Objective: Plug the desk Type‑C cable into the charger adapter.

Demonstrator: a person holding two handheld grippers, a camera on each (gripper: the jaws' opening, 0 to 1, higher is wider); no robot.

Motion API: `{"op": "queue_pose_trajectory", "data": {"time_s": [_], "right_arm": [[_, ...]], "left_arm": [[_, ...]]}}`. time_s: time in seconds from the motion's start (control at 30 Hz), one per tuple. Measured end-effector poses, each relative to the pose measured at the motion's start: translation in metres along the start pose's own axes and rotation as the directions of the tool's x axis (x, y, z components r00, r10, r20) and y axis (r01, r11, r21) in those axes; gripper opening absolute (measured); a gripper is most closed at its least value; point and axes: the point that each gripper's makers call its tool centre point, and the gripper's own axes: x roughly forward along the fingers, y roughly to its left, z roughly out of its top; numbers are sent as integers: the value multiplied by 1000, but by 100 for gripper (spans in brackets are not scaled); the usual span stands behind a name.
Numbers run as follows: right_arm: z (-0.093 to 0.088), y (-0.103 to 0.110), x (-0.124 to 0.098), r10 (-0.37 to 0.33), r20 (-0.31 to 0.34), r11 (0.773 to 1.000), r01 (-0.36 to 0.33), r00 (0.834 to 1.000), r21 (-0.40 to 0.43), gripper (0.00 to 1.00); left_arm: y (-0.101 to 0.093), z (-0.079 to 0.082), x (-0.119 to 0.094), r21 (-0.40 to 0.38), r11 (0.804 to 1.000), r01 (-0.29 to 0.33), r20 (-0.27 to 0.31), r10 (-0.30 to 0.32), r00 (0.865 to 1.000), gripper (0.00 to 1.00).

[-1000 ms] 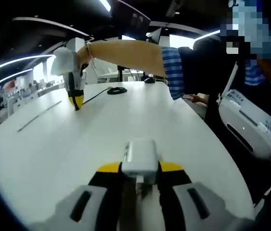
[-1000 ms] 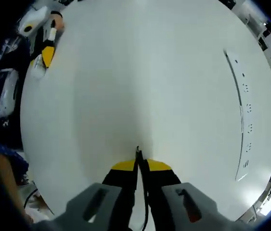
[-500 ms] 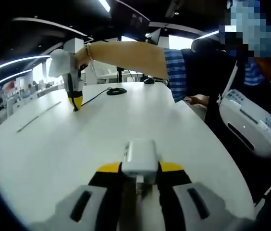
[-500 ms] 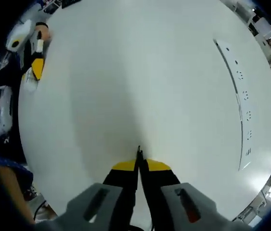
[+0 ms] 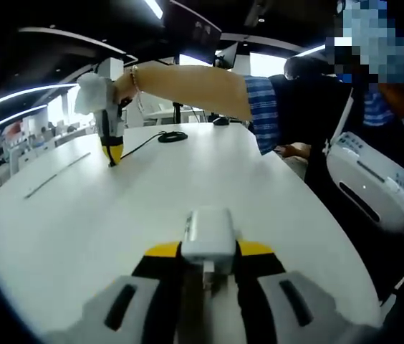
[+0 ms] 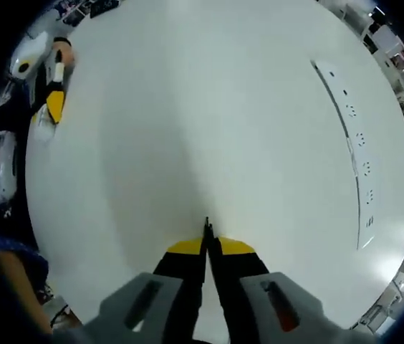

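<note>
A white charger adapter (image 5: 208, 238) sits between the yellow-tipped jaws of my left gripper (image 5: 208, 251), which is shut on it low over the white table (image 5: 188, 179). Far across the table my right gripper (image 5: 111, 154) points down at the tabletop, held by a person's bare arm, with a thin black cable (image 5: 148, 141) running from its tip back to a coil (image 5: 172, 135). In the right gripper view my right gripper (image 6: 207, 242) is shut on the cable's black plug (image 6: 206, 228), which sticks out just past the tips. My left gripper (image 6: 50, 107) shows there at the upper left edge.
A long grey slot strip (image 6: 349, 143) with small holes runs along the table; it appears as a thin line (image 5: 57, 172) in the left gripper view. The person stands at the table's right side with a white bag (image 5: 370, 190) at the hip. Wide bare tabletop lies between the grippers.
The right gripper has shifted slightly with the cable plug held; its view has drifted a little over the table. The left gripper and adapter have stayed still.
</note>
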Motion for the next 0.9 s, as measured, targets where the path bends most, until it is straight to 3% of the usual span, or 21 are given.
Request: {"op": "queue_pose_trajectory", "data": {"time_s": [0.17, 0.2, 0.43, 0.67, 0.9], "right_arm": [[0, 0, 0, -11, 70, 998, 7, 998, 56, 5], [1, 1, 0, -10, 111, 996, 0, 994, 87, 5], [0, -6, -2, -18, 216, 994, -5, 976, 105, 5], [3, -8, -3, -34, 247, 993, 5, 968, 116, 5], [4, 4, -3, -32, 316, 993, -4, 948, 114, 5]], "left_arm": [[1, 0, 0, 1, 1000, 1, 0, -1, 1000, 27], [1, -1, 0, 1, 1000, 2, 0, -2, 1000, 27], [2, -1, 0, 3, 1000, 1, -1, -1, 1000, 27], [3, 0, 0, 3, 1000, 3, 4, -3, 1000, 27], [2, -1, -2, 3, 1000, 9, 20, -9, 1000, 27]]}}
